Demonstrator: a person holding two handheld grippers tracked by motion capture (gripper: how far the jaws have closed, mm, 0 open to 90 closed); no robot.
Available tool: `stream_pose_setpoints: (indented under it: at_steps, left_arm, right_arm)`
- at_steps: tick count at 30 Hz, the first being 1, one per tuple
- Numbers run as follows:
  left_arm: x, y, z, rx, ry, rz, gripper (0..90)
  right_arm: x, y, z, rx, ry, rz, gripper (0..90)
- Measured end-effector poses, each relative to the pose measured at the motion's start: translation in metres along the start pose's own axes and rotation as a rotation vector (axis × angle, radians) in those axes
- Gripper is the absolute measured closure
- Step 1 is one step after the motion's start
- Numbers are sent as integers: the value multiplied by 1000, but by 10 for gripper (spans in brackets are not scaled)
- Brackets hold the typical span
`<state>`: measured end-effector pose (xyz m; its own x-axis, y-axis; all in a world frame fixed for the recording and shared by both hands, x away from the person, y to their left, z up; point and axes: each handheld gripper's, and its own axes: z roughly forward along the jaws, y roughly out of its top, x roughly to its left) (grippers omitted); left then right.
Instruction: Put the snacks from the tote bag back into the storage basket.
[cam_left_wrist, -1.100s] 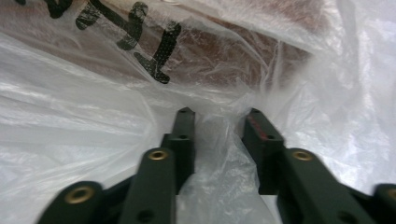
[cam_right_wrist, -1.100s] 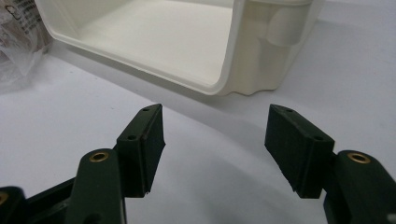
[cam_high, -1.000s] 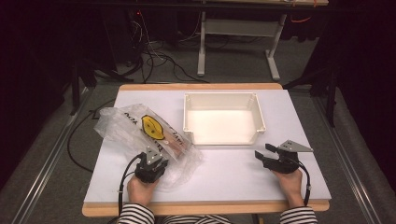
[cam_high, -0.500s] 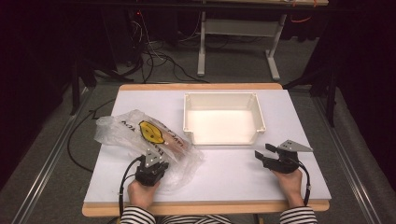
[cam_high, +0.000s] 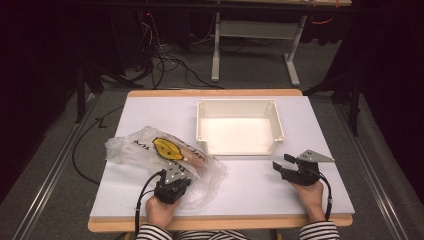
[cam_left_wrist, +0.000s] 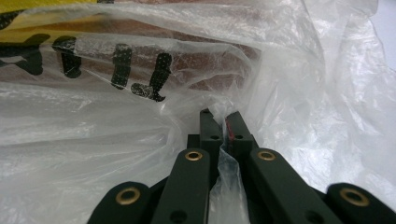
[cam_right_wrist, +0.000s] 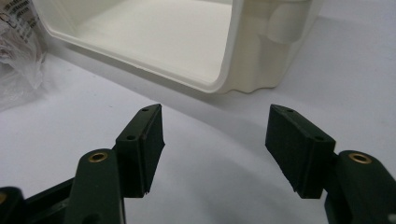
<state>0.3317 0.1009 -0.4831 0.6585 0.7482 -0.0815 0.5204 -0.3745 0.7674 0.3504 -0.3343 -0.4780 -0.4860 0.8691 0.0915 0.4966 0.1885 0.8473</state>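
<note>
A clear plastic bag (cam_high: 150, 152) with a yellow label and black lettering lies at the table's left, a brownish item inside it. My left gripper (cam_high: 176, 176) is at the bag's near edge, shut on a fold of the bag's film (cam_left_wrist: 223, 122). The brown contents (cam_left_wrist: 187, 65) lie just beyond the jaws. My right gripper (cam_high: 281, 166) rests at the front right of the table, open and holding nothing, and faces left toward the bin. The white bin (cam_right_wrist: 154, 32) lies close ahead of its fingers (cam_right_wrist: 144, 140).
An empty white plastic bin (cam_high: 239, 126) stands at the middle back of the white table (cam_high: 250, 195). Cables and a table frame (cam_high: 250, 30) sit on the dark floor behind. Bare tabletop lies between the two grippers.
The bag has shifted slightly toward the front right with my left gripper holding it. The right gripper has stayed in place.
</note>
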Motion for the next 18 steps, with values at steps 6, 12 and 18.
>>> stream_pose_setpoints:
  at_steps: [6,12,18]
  left_arm:
    - [-5,1,1,-8,-16,7,888]
    - [-11,3,3,-14,-36,15,888]
    - [-17,6,6,-15,-58,14,888]
  right_arm:
    - [1,0,0,0,4,2,372]
    - [2,0,0,2,3,-10,368]
    - [3,0,1,8,0,-21,376]
